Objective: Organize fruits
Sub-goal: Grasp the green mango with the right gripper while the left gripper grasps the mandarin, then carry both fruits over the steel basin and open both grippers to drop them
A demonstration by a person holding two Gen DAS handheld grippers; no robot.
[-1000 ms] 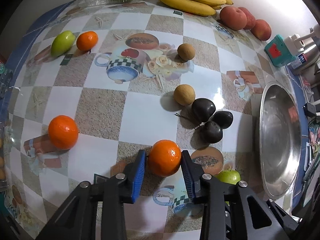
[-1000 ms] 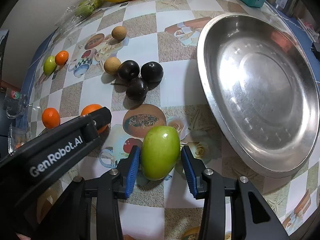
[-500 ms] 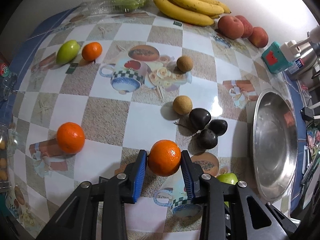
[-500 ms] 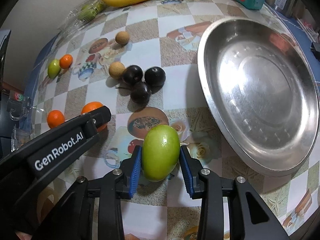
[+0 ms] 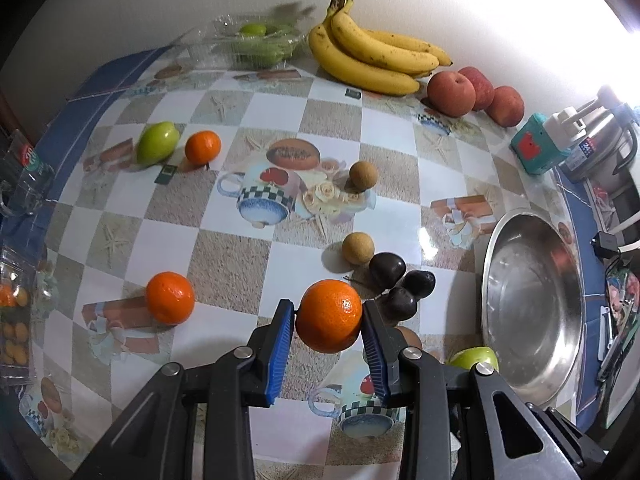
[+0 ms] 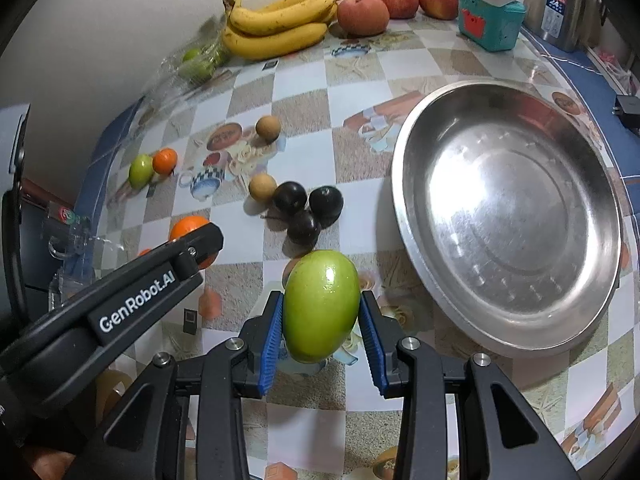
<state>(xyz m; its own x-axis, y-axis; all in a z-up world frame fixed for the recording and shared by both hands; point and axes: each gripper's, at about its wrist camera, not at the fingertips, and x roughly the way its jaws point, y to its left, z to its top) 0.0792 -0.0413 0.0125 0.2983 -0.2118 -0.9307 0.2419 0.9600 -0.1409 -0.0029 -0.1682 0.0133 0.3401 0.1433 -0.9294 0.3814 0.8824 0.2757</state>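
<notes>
your left gripper (image 5: 329,320) pinches an orange (image 5: 329,315) between its blue pads, clear of the checked tablecloth (image 5: 152,248). your right gripper (image 6: 322,322) has just been closing its jaws, and they now press on a green fruit (image 6: 322,306) held upright between them, lifted off the cloth too. in the right wrist view your left gripper sits just left of the green fruit, with the orange showing behind its finger.

just beyond the held fruits, three dark plums (image 6: 306,210) huddle touching each other, with a tan round fruit (image 6: 262,187) beside them on the left. to the right lies the steel dish (image 6: 506,216), wide and shallow, with nothing in it. to the left, a second orange (image 5: 169,298) rests alone on the cloth.

farther out, another tan round fruit (image 6: 267,128) sits by itself near the middle. far left, a small green fruit (image 5: 157,148) and a small orange (image 5: 203,148) lie side by side, nearly touching.

along the far wall, a clear plastic pack (image 5: 256,46) on the left holds green fruits; how many you cannot tell. next to it lies a bunch of bananas (image 5: 376,62), then three reddish apples (image 5: 474,94) close together. at the far right stands a teal box (image 6: 490,26) with a white block on top, and a steel kettle (image 6: 558,4) beside it.
</notes>
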